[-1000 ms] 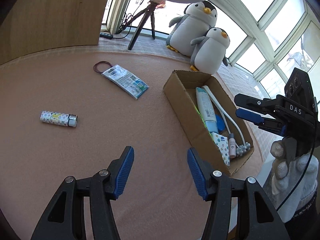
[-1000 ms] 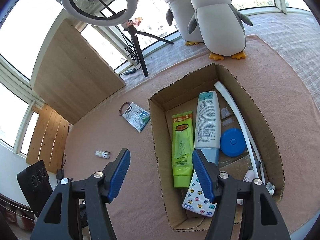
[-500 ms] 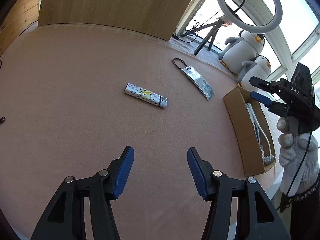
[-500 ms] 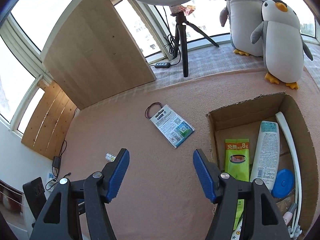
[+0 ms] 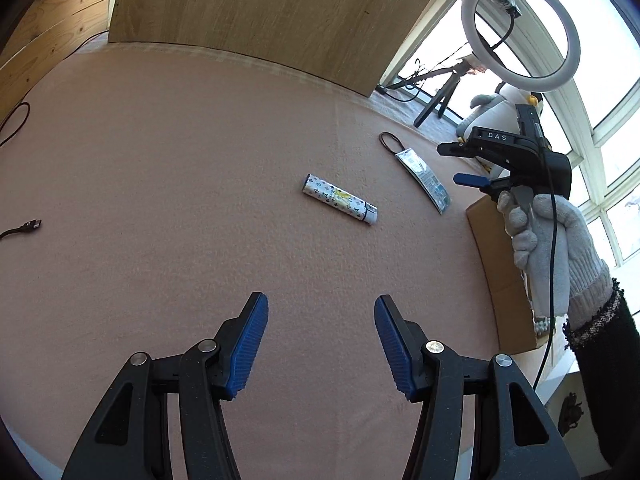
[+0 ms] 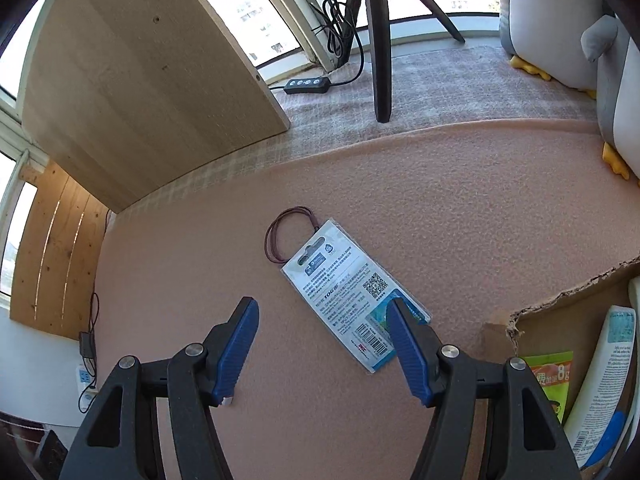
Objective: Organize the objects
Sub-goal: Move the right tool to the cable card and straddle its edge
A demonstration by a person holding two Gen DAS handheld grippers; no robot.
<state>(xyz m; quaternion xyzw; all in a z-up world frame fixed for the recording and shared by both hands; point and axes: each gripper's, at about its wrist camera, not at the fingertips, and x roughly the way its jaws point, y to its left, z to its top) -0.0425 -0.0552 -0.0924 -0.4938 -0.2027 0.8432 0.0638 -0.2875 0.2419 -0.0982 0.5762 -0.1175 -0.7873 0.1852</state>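
A pink felt mat [image 5: 168, 168] covers the surface. At its right edge sits a cardboard box [image 6: 560, 320] holding a white tube [image 6: 604, 376] and a green sachet [image 6: 554, 376]. A flat packet [image 6: 348, 296] with a dark elastic loop [image 6: 280, 236] lies just left of the box. The left gripper [image 5: 320, 344] hovers wide and empty, a patterned cylinder [image 5: 340, 199] lying well ahead of it. The right gripper [image 6: 320, 350], jaws wide and empty, hangs over the packet's near end.
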